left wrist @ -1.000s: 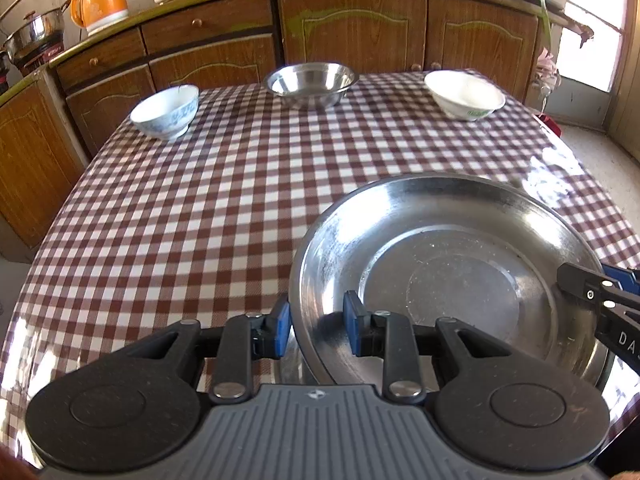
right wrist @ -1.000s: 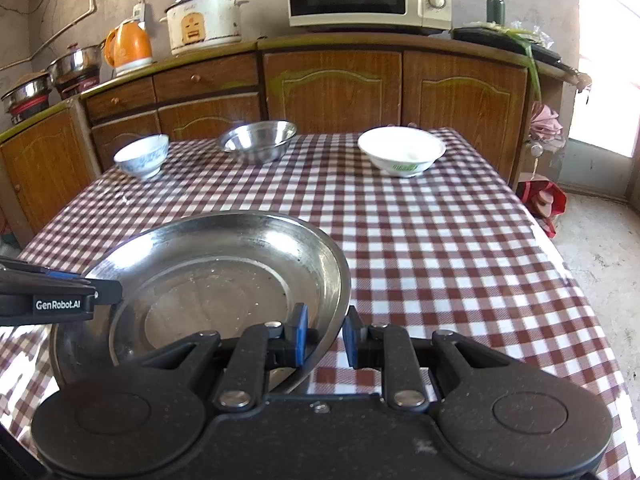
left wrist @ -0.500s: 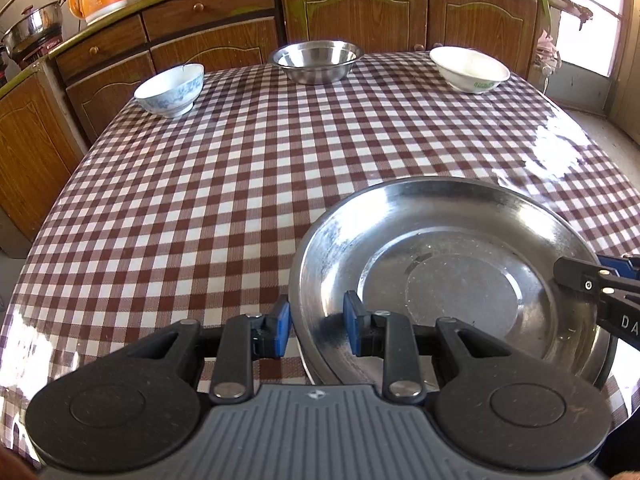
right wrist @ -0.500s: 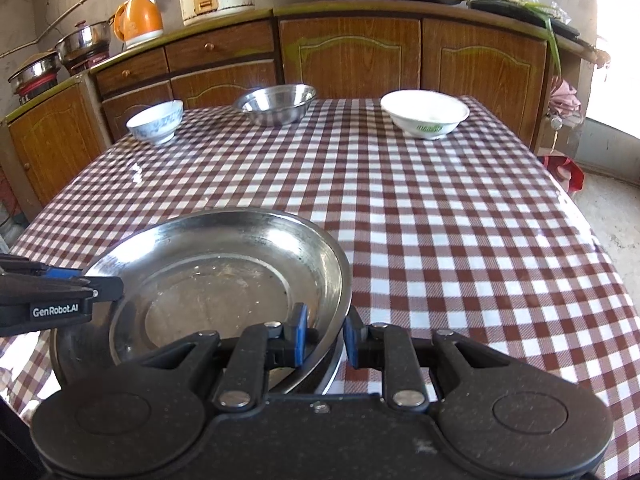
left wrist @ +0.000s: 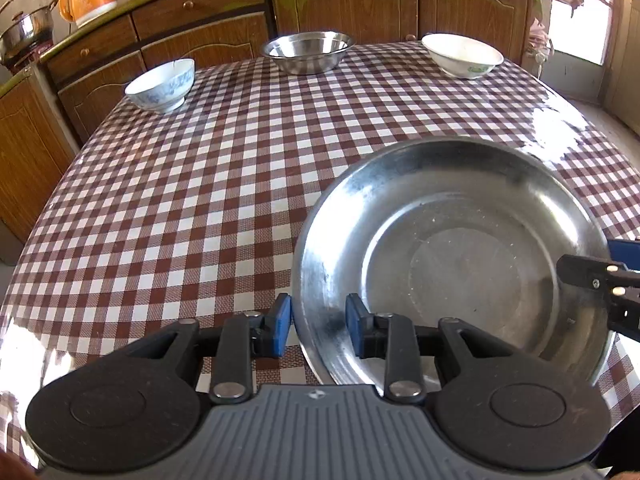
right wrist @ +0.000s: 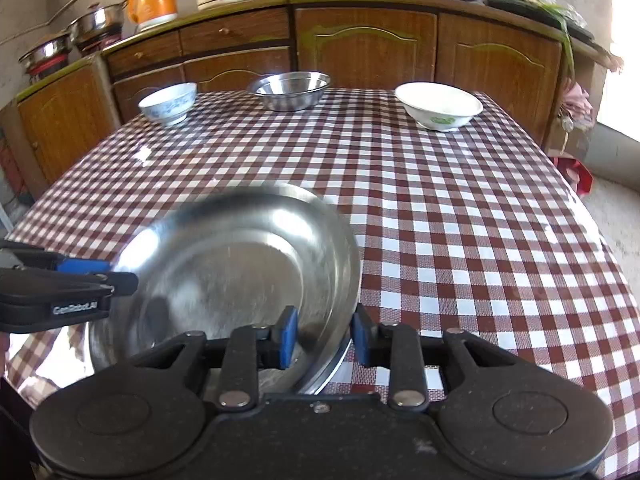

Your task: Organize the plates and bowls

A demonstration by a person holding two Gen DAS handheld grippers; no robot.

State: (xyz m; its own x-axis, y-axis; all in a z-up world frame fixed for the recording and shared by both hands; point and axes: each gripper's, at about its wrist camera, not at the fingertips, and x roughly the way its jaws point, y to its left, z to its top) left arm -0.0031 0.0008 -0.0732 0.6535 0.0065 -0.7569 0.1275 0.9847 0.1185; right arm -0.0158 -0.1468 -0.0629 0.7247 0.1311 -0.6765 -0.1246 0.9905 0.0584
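A large steel plate [left wrist: 448, 264] lies low over the checked table at its near side. My left gripper [left wrist: 318, 328] is shut on the plate's near left rim, one blue pad outside and one inside. My right gripper [right wrist: 324, 336] straddles the opposite rim of the steel plate [right wrist: 240, 264]; its jaws are opening and the pads stand clear of the metal. A second rim seems to show just beneath the plate in the right wrist view. Each gripper also appears in the other's view: the right gripper [left wrist: 592, 276] and the left gripper [right wrist: 100, 276].
Along the table's far edge stand a blue-patterned bowl [left wrist: 162, 84], a steel bowl [left wrist: 306, 52] and a white bowl [left wrist: 462, 54]. Wooden cabinets [right wrist: 360, 44] run behind the table, with a kettle [right wrist: 154, 0], a rice cooker and a microwave on top.
The plate has come down towards the table with both grippers. My right gripper's jaws have spread off the rim, and the plate is now blurred in that view.
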